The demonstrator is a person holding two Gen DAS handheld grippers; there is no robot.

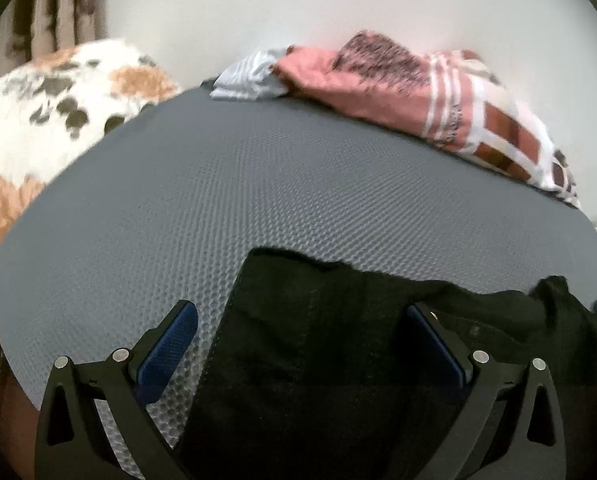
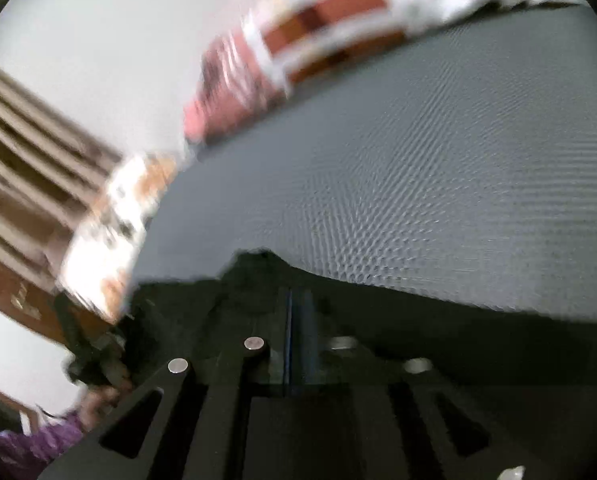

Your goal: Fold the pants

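Observation:
Black pants (image 1: 338, 340) lie on a grey textured mat (image 1: 258, 184) at the near edge. My left gripper (image 1: 302, 336) is open, its blue-padded fingers (image 1: 170, 344) spread over the pants' left edge, one over the mat and one over the cloth. In the right wrist view, which is blurred, my right gripper (image 2: 294, 320) is shut on a fold of the black pants (image 2: 458, 340) and the cloth rises in a peak in front of it.
A pink and white patterned cloth (image 1: 438, 96) and a striped white cloth (image 1: 250, 76) lie at the mat's far edge by a white wall. A white flowered blanket (image 1: 46, 120) lies at the left. Brown curtains (image 2: 14, 152) hang behind.

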